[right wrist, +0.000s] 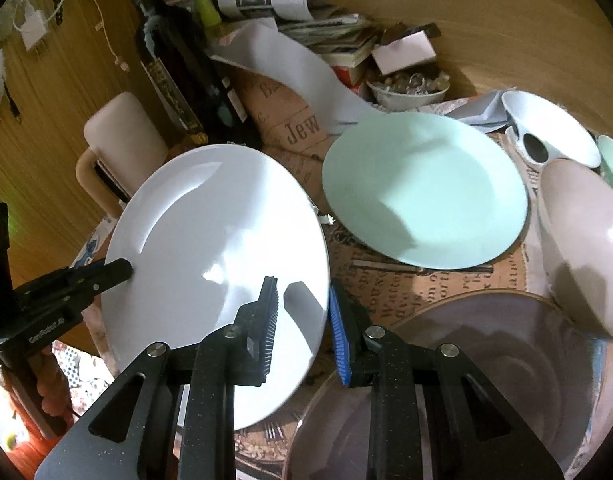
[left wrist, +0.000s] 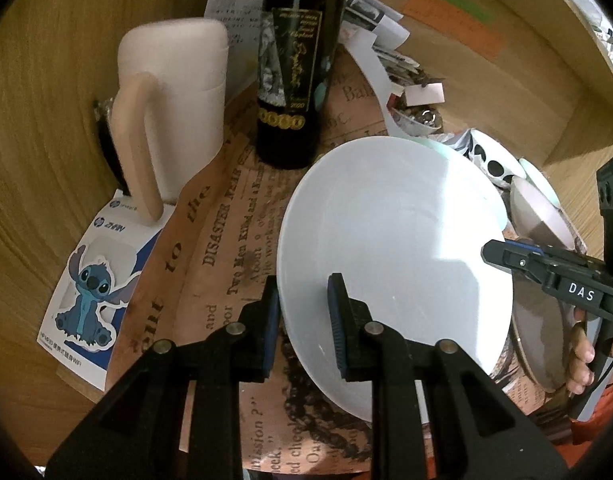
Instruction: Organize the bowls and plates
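Note:
A white plate (left wrist: 394, 264) is held tilted above the newspaper-print mat between my two grippers. My left gripper (left wrist: 304, 320) has its jaws astride the plate's left rim, with a gap at the inner pad. My right gripper (right wrist: 304, 324) straddles the plate's (right wrist: 214, 256) right rim the same way; it shows at the right of the left wrist view (left wrist: 502, 258). A mint green plate (right wrist: 426, 192) lies flat beyond. A large brownish plate (right wrist: 486, 380) lies under my right gripper. A pinkish bowl (right wrist: 586, 248) and a white black-spotted bowl (right wrist: 546, 132) stand at the right.
A dark wine bottle (left wrist: 294, 80) and a cream jug with a handle (left wrist: 170, 120) stand behind the white plate. Papers, books and a small bowl of trinkets (right wrist: 406, 88) crowd the back. A Stitch sticker card (left wrist: 90, 280) lies at the left. Wooden walls surround the table.

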